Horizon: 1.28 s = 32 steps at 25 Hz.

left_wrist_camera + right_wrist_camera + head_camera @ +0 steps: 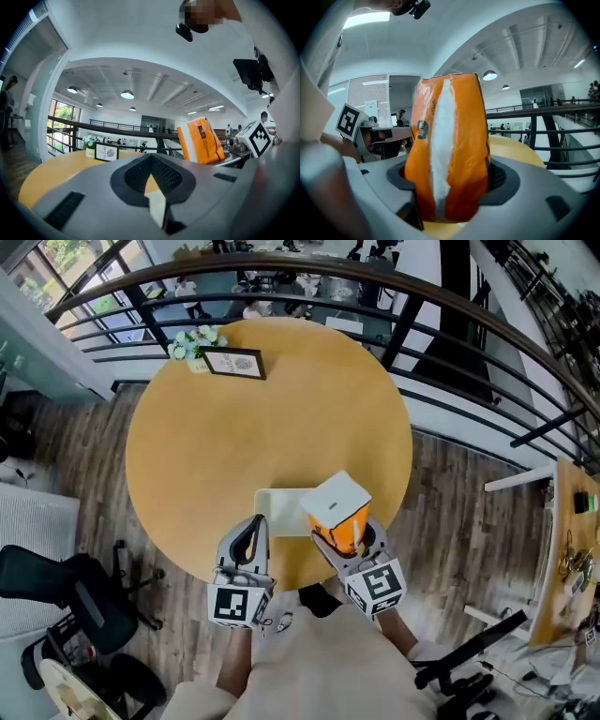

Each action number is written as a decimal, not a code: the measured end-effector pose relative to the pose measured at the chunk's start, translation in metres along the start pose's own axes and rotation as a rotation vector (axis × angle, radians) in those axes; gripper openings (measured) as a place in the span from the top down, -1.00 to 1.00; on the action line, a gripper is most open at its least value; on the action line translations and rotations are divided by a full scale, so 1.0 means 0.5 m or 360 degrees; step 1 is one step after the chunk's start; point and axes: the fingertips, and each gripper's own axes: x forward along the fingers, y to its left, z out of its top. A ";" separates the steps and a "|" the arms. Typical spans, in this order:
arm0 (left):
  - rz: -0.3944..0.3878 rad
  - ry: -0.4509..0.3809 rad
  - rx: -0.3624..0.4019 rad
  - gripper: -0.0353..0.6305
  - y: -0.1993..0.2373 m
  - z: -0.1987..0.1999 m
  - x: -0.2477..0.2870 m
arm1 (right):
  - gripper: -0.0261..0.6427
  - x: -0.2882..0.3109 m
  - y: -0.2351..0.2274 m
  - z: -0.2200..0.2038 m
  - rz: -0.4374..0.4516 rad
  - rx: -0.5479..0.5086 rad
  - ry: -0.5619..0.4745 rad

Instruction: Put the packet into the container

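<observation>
You are gripping one orange-and-white packet (339,512) in the right tool (349,538), lower centre, at one white container's (275,514) right edge on the table (225,446). Left tool (251,529) is sitting closed, empty. One sign (234,363) is showing "NATURE".

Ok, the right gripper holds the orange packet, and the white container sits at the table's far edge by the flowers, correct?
Not quite. The right gripper holds the orange packet, but the white container sits at the near edge of the table, beside the packet; the head view shows it.
</observation>
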 end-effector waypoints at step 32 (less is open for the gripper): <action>0.0175 0.0131 -0.0148 0.88 0.043 -0.076 -0.020 | -0.14 0.066 0.027 -0.114 0.0012 -0.1335 0.0523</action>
